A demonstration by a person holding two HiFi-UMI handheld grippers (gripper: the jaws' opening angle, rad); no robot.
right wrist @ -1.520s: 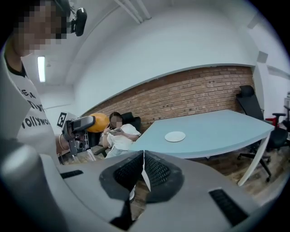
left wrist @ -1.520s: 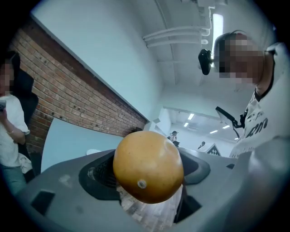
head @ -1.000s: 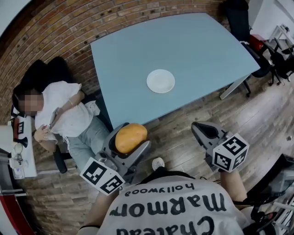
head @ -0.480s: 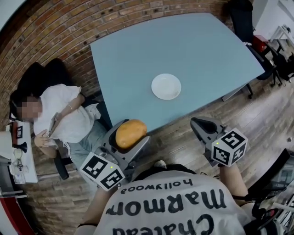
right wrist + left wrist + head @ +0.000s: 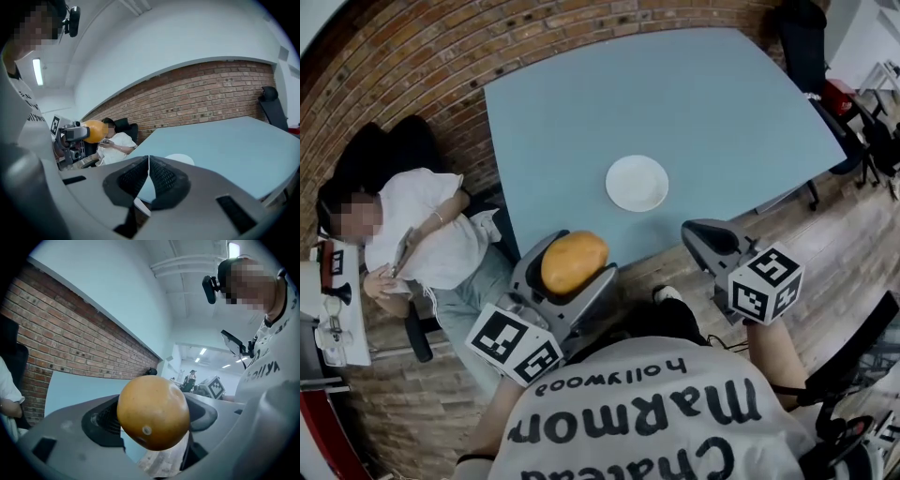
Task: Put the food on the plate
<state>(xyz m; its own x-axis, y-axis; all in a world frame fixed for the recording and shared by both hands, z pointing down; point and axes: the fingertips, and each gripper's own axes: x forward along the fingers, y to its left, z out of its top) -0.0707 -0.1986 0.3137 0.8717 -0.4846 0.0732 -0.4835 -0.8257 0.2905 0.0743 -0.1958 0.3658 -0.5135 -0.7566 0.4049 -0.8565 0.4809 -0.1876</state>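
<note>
My left gripper [image 5: 572, 264] is shut on an orange-brown round bread roll [image 5: 573, 262], held in the air just off the near edge of the light blue table [image 5: 581, 112]. The roll [image 5: 153, 411] fills the middle of the left gripper view, squeezed between both jaws. A small white plate [image 5: 637, 183] lies bare on the table, beyond and to the right of the roll. My right gripper [image 5: 705, 240] hangs near the table's front edge, right of the plate, jaws pressed together on nothing [image 5: 149, 174]. The plate [image 5: 180, 160] peeks out just behind those jaws.
A seated person in a white shirt [image 5: 417, 230] is at the table's left side, close to my left gripper. Black chairs [image 5: 797, 37] stand at the far right corner. Brick floor surrounds the table.
The view has shifted forward, so the table and plate sit nearer. My left gripper has carried the roll slightly up and right toward the table edge. The right gripper stays shut.
</note>
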